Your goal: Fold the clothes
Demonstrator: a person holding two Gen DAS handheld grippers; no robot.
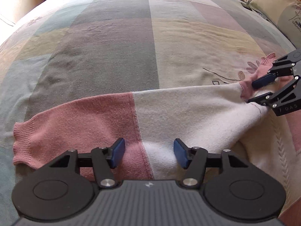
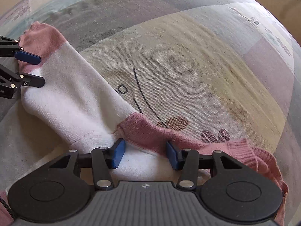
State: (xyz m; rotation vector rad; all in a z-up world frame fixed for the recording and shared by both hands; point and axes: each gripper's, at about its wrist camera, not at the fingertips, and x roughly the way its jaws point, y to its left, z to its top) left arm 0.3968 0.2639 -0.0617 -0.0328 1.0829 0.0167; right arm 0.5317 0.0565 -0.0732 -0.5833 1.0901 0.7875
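A pink and white knit sweater (image 1: 169,113) lies on the bed, one sleeve stretched flat across the left wrist view, its pink cuff (image 1: 24,143) at the left. My left gripper (image 1: 149,153) is open, its blue pads (image 1: 118,153) straddling the sleeve where pink meets white. My right gripper (image 2: 144,155) is open over the shoulder seam, where the white sleeve (image 2: 75,94) meets the pink collar (image 2: 150,135). It also shows at the right of the left wrist view (image 1: 253,92). The left gripper shows at the left of the right wrist view (image 2: 42,70).
The bed is covered by a patchwork spread (image 1: 112,47) in grey, green, beige and mauve blocks with a leaf print (image 2: 214,135). Pillows (image 1: 272,5) lie at the far right. A pale wall or headboard (image 1: 22,1) stands at the far left.
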